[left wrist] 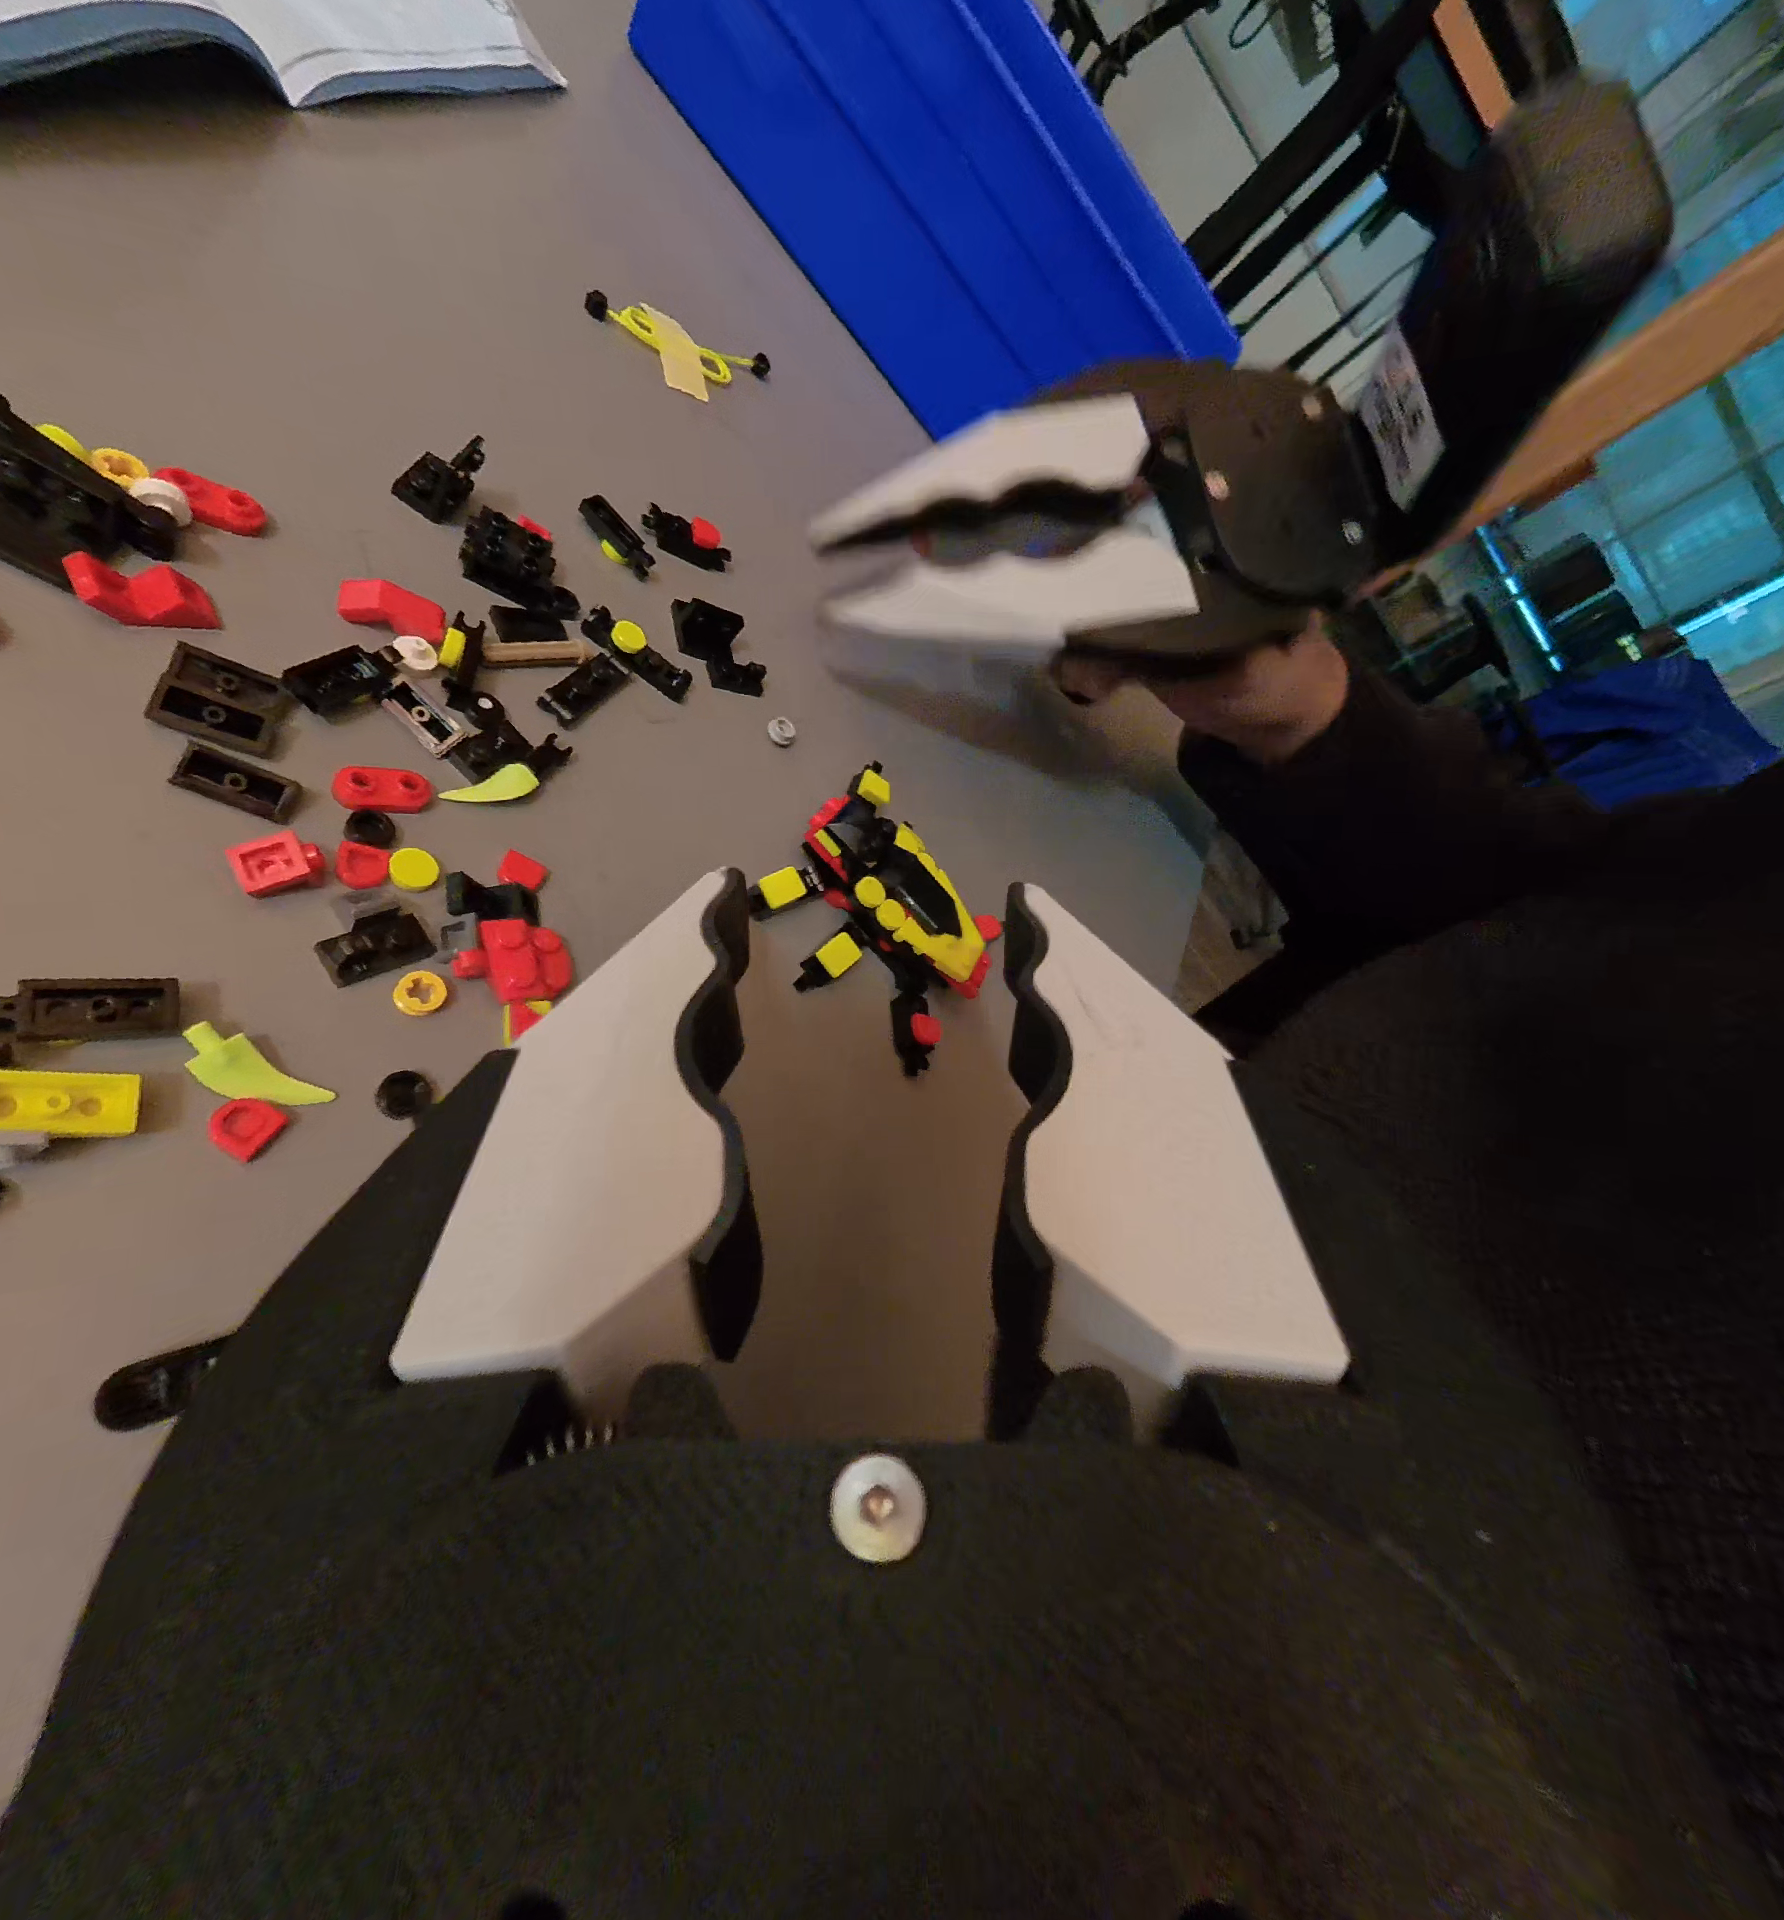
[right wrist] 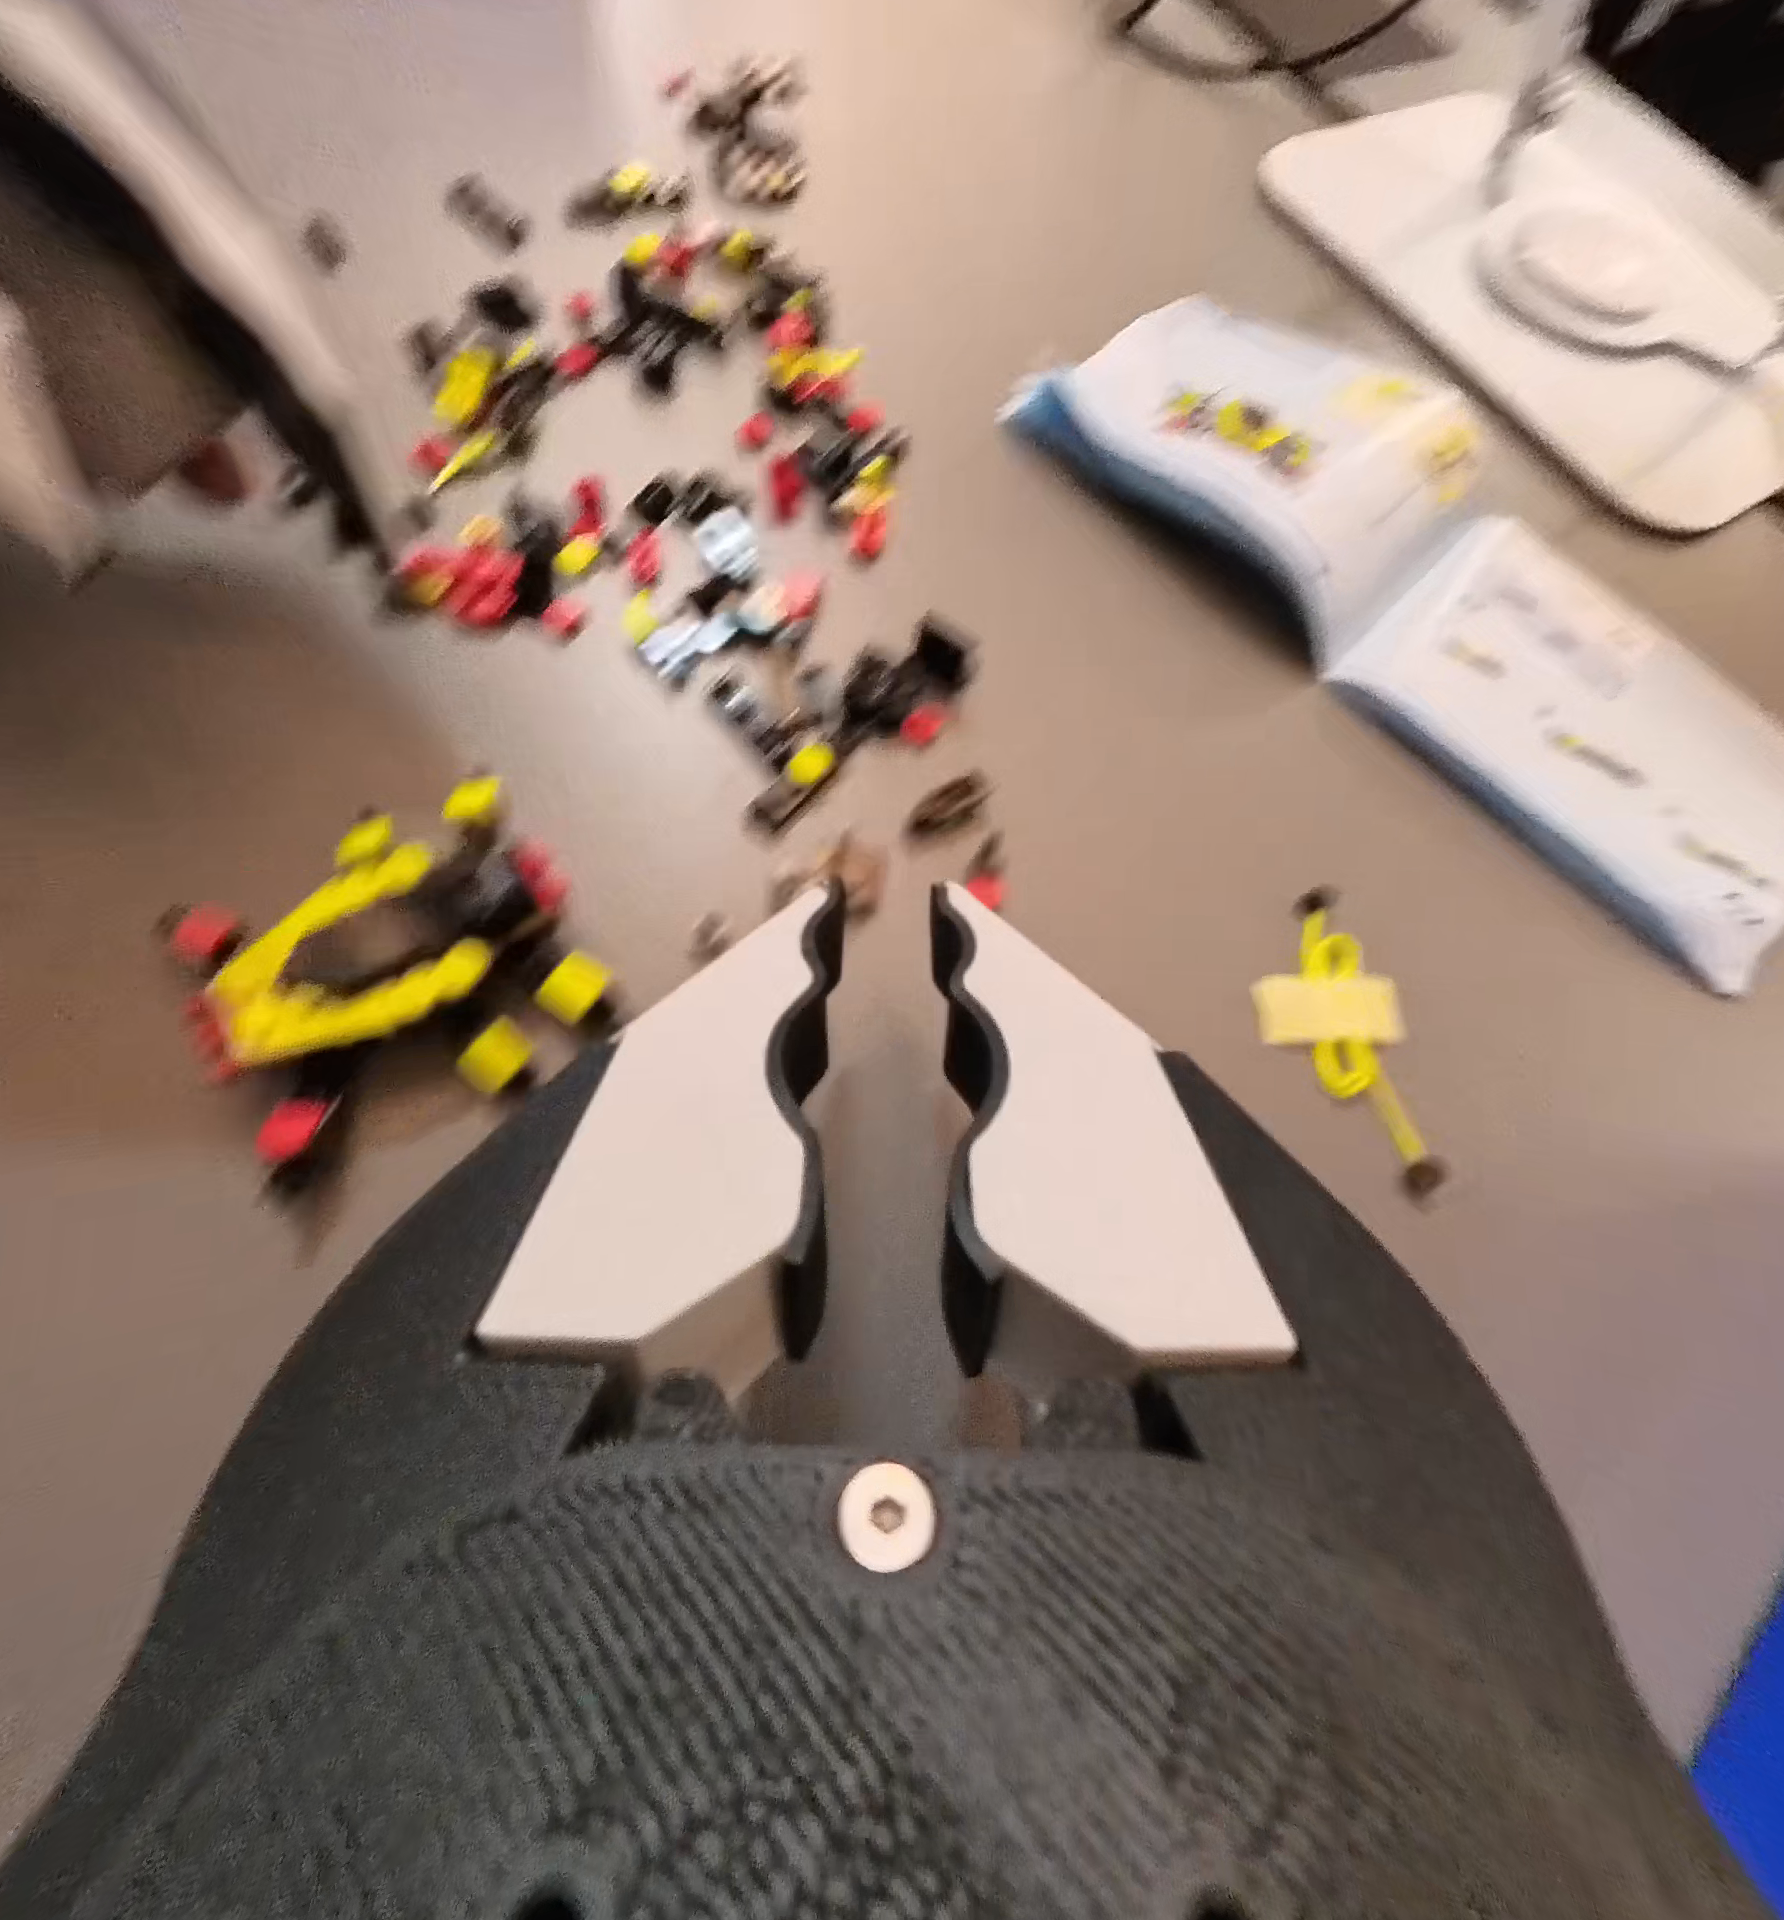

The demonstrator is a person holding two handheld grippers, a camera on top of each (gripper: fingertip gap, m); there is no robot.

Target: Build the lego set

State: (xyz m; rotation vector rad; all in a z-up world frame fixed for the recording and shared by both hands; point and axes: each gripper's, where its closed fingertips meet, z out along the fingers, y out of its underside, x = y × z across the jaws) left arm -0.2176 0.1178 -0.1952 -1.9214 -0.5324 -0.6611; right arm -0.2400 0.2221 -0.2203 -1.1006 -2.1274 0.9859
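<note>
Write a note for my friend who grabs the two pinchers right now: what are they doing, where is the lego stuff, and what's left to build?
Left gripper: open, empty, hanging over the table just short of the half-built model.
Right gripper: a little open, empty, up in the air; its picture is blurry.
Model: yellow, black and red, lying on the grey table, touched by neither gripper.
Loose pieces: scattered on the table beside the model.
Yellow string piece: lying apart, near the blue bin.
Instruction booklet: open on the table.
Done: part of the model. Left: many pieces still to add.
</note>
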